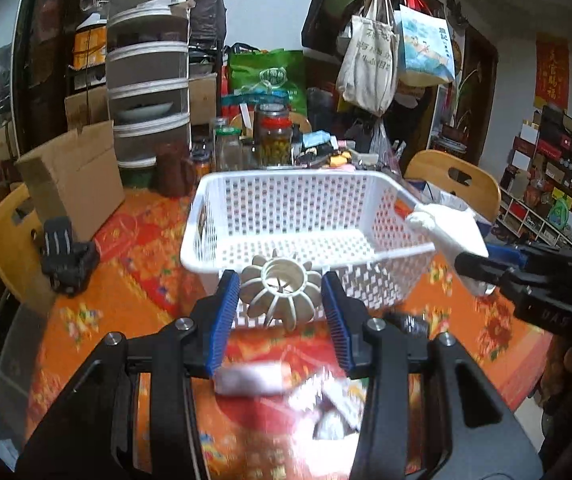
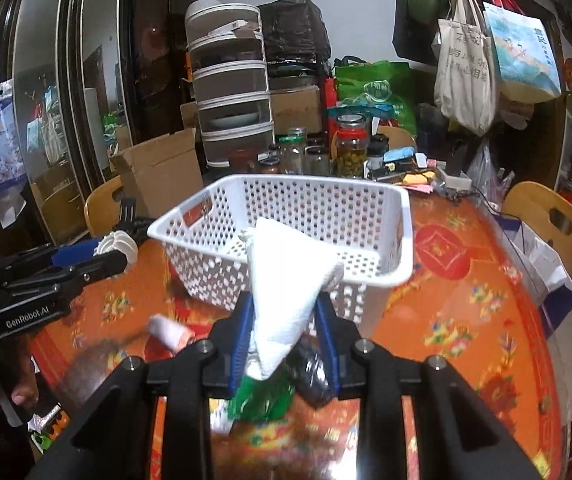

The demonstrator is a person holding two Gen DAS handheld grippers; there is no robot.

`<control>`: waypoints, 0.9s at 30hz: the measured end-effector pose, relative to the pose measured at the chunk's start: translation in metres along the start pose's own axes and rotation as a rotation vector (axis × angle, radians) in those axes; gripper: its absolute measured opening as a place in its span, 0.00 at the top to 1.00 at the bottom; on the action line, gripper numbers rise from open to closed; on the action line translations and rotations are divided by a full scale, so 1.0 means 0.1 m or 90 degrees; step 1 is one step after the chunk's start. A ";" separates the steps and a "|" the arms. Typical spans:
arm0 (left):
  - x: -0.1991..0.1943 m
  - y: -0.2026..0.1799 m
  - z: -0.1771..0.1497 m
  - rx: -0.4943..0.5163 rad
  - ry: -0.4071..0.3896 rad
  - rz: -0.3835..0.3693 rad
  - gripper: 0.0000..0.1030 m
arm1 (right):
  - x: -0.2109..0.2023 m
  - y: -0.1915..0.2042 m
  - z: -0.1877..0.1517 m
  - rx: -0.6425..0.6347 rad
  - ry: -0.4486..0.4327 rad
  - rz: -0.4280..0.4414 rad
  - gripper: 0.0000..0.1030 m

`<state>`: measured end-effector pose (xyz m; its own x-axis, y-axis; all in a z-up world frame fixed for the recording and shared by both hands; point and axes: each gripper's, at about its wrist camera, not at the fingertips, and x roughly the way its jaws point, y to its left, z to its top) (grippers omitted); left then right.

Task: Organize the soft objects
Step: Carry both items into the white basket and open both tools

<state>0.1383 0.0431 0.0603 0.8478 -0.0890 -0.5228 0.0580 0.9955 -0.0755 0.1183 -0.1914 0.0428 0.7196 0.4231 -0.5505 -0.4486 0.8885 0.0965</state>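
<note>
A white perforated basket (image 1: 286, 176) stands on the orange patterned tablecloth (image 1: 126, 300). My left gripper (image 1: 281, 284) is shut on a cream ribbed, pumpkin-shaped soft thing (image 1: 282, 292), held in the air just in front of the basket's near rim. My right gripper (image 2: 285, 300) is shut on a folded white paper towel (image 2: 286, 280) that stands up before the basket (image 2: 406, 240). The right gripper (image 1: 470, 260) with the towel (image 1: 446, 228) shows by the basket's right corner. The left gripper (image 2: 114, 256) and its cream thing (image 2: 120, 246) appear left of the basket.
Blurred items lie on the table under the grippers: a white roll (image 2: 168, 332), a green packet (image 2: 262, 396), a black item (image 2: 310, 376). A cardboard box (image 1: 74, 184), glass jars (image 1: 274, 136) and a stacked food cover (image 1: 148, 80) crowd the back. Wooden chairs (image 1: 458, 184) flank the table.
</note>
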 end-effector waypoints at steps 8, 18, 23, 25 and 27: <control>0.44 0.09 0.57 -0.020 0.021 0.002 0.61 | 0.31 -0.12 0.42 -0.005 0.019 -0.022 0.71; 1.54 0.05 0.90 -0.022 0.145 0.026 0.61 | 1.14 -0.27 0.68 0.006 0.113 -0.057 0.71; 2.04 0.07 0.91 -0.026 0.215 0.049 0.61 | 1.51 -0.36 0.72 0.012 0.178 -0.071 0.71; 2.19 0.08 0.86 -0.026 0.242 0.053 0.61 | 1.62 -0.39 0.73 0.019 0.195 -0.072 0.71; 2.29 0.08 0.83 -0.024 0.258 0.052 0.61 | 1.71 -0.43 0.74 0.023 0.208 -0.078 0.71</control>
<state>0.3768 0.0337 0.0109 0.5723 -0.0228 -0.8197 -0.0268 0.9986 -0.0464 0.3000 -0.1442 0.0053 0.5566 0.2382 -0.7959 -0.3455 0.9376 0.0389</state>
